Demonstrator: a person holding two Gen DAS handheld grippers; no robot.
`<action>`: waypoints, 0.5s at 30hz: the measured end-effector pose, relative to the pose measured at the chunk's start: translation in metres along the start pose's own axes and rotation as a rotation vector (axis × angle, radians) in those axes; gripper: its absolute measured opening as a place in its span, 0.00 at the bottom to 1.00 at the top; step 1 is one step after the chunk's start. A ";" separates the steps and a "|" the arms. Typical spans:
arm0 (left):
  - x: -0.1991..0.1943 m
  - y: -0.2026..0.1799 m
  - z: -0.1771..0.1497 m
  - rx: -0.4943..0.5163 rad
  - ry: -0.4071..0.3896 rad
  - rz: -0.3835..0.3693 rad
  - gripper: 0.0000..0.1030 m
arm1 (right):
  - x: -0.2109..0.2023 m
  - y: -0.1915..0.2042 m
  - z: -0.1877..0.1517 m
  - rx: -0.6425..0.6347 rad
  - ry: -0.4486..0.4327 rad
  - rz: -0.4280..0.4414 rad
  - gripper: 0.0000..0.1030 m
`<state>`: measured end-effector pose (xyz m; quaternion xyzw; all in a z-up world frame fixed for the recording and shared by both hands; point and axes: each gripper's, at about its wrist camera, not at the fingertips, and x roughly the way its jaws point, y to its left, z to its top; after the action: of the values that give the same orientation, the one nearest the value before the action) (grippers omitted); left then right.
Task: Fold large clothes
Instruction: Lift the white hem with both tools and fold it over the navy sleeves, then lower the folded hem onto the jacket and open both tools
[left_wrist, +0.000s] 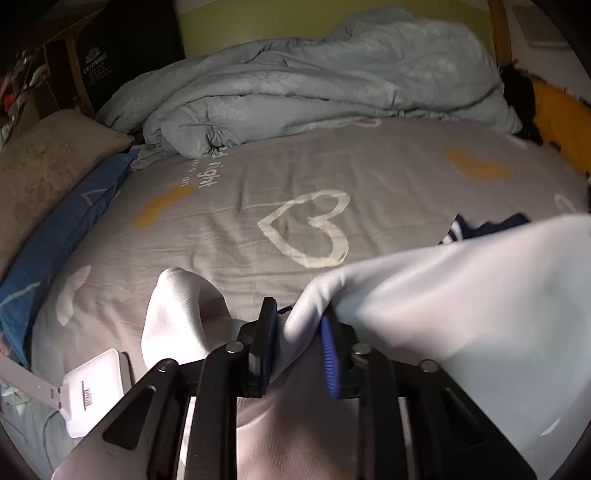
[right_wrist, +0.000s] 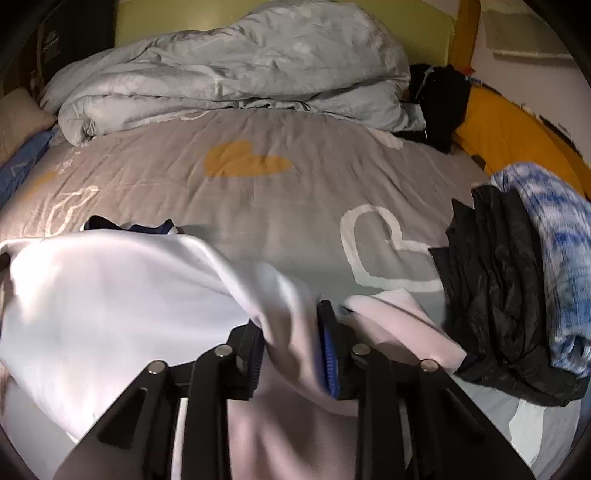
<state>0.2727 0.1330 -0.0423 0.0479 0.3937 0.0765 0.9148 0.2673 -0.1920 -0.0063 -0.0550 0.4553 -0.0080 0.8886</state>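
Left gripper (left_wrist: 300, 321) angled downward, fingers (left_wrist: 266, 325) parted around cloth, right gripper (right_wrist: 291, 325) likewise

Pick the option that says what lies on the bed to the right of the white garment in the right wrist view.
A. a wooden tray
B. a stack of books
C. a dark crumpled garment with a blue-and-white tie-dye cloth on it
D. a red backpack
C: beside the white garment, a dark crumpled garment lies on the grey heart-print bedsheet with a blue-and-white tie-dye cloth on it.
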 end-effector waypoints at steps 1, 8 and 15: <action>-0.004 0.002 0.001 -0.006 -0.014 -0.006 0.41 | -0.001 -0.002 -0.001 0.004 0.000 0.004 0.29; -0.061 0.017 0.004 -0.083 -0.114 -0.040 0.82 | -0.012 -0.015 -0.002 0.024 0.003 0.000 0.54; -0.073 0.011 -0.010 -0.108 -0.030 -0.046 0.85 | -0.025 -0.018 -0.010 0.003 -0.017 0.010 0.74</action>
<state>0.2151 0.1307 0.0046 -0.0093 0.3761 0.0756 0.9235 0.2451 -0.2089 0.0104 -0.0517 0.4481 -0.0038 0.8925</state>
